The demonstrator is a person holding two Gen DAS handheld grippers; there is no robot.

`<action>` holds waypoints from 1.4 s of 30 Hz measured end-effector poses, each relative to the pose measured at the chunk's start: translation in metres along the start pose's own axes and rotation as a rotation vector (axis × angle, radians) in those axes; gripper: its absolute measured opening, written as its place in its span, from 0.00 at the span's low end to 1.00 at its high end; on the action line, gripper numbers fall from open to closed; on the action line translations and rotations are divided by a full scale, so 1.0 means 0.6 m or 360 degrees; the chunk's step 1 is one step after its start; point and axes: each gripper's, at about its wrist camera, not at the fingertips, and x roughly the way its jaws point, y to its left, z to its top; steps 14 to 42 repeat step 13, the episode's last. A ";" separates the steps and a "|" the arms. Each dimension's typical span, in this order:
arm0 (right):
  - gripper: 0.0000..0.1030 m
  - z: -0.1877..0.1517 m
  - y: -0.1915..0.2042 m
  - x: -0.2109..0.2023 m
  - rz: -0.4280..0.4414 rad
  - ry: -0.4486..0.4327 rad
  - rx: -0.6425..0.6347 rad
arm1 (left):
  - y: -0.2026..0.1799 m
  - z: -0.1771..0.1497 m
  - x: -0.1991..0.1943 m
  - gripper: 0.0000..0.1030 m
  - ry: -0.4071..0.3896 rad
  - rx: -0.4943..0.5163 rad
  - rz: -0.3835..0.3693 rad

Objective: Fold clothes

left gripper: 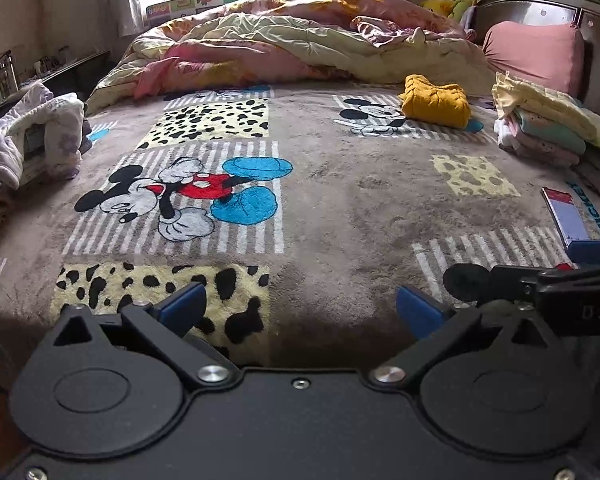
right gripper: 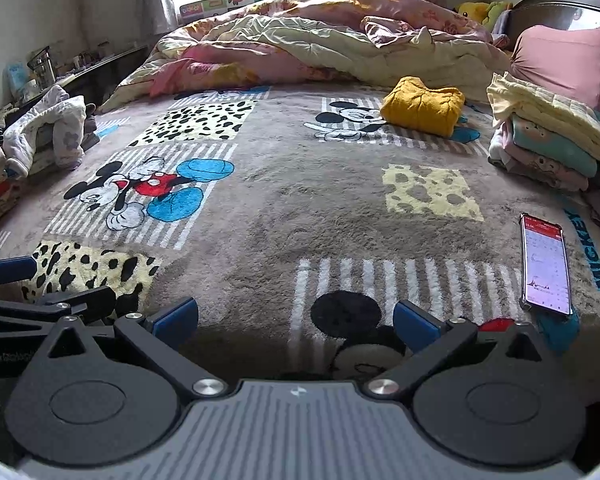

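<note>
Both units low over the bed blanket (left gripper: 340,208), side by side. Left hand-held gripper (left gripper: 300,306): released, blue pads wide apart, nothing between them. Right hand-held gripper (right gripper: 296,318): same, spread wide and empty.

Clothes locations:
- Folded mustard sweater (right gripper: 422,106) far side of the blanket, on a cartoon-mouse panel, just short of the rumpled duvet (right gripper: 320,44).
- Folded stack (right gripper: 552,140) at right edge near the pink pillow (right gripper: 564,64), pale yellow piece on top, teal and pink layers under it.
- Unfolded pile (left gripper: 40,132) at left edge, white garment with purple flowers on top; what lies under it is hard to make out.

Phone (right gripper: 546,264) face up, screen lit, on the blanket right of the right hand-held gripper. Neither unit touches any clothing.
</note>
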 end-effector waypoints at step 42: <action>1.00 0.003 -0.001 0.011 0.0003 0.0015 -0.0009 | 0.000 0.002 0.011 1.00 0.0002 0.0023 0.0022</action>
